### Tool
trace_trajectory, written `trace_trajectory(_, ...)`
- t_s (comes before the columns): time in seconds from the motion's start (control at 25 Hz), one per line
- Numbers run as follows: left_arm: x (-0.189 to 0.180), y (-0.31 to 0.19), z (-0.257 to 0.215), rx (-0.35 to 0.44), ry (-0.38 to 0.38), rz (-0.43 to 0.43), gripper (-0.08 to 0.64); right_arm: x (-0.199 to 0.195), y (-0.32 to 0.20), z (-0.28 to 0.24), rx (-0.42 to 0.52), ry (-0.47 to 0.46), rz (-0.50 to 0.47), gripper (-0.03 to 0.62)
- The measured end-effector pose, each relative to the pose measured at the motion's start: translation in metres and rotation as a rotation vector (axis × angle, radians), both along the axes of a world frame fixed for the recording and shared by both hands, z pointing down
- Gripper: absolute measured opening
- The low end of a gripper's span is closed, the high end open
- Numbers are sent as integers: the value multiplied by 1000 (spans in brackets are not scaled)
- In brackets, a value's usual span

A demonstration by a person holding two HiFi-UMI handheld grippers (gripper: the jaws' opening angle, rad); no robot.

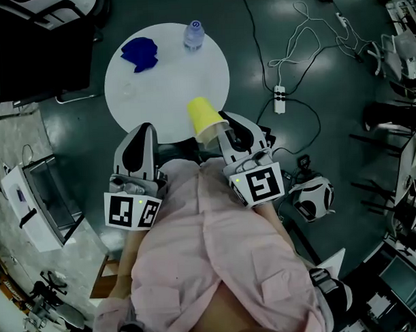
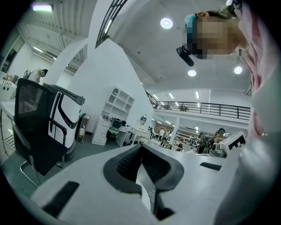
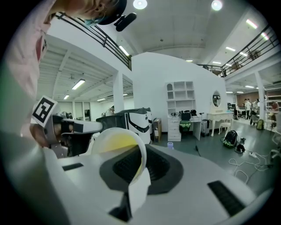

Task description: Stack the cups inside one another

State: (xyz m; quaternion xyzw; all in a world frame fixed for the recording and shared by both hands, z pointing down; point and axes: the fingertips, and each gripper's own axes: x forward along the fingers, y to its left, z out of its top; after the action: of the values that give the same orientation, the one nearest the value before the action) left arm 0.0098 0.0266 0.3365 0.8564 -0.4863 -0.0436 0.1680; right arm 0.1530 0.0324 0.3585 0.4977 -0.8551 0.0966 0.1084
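Observation:
My right gripper (image 1: 222, 129) is shut on the rim of a yellow cup (image 1: 204, 117), holding it tilted over the near edge of a round white table (image 1: 211, 66). In the right gripper view the cup's wall (image 3: 118, 149) is pinched between the dark pads, its white inside facing the camera. Left of it, my left gripper (image 1: 144, 135) hovers at the table's near edge; its jaws (image 2: 141, 165) are pressed together with nothing between them. On the table lie a crumpled blue object (image 1: 139, 52) and what looks like a clear cup (image 1: 127, 91).
A water bottle (image 1: 194, 34) stands at the table's far edge. Black chairs (image 1: 40, 45) sit at the far left, and cables with a power strip (image 1: 279, 98) run over the floor to the right. A white helmet-like object (image 1: 311, 198) lies near my right side.

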Motion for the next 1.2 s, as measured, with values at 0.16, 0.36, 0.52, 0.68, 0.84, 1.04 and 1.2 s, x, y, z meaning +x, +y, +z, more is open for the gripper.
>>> trace_trajectory(0.16, -3, 5, 1, -1, -5, -5, 18, -14, 3, -3, 3, -3, -31, 41)
trace_trajectory(0.36, -10, 7, 0, -3, -11, -15, 18, -22, 4, -2, -8, 4, -45, 41)
trace_trajectory(0.52, -15, 9, -1, -2, -11, -24, 18, -28, 4, 0, -13, 19, -60, 41)
trace_trajectory(0.68, -20, 10, 0, -6, -12, -32, 18, -35, 4, 1, -14, 28, -74, 41)
trace_trajectory(0.84, -22, 12, 1, -9, -12, -33, 18, -38, 6, 2, -20, 29, -79, 41)
trace_trajectory(1.04, -23, 15, 1, -6, -7, -34, 18, -38, 8, 2, -18, 31, -79, 42)
trace_trajectory(1.2, -22, 18, 1, 0, 1, -37, 18, -36, 11, 3, -11, 6, -65, 41)
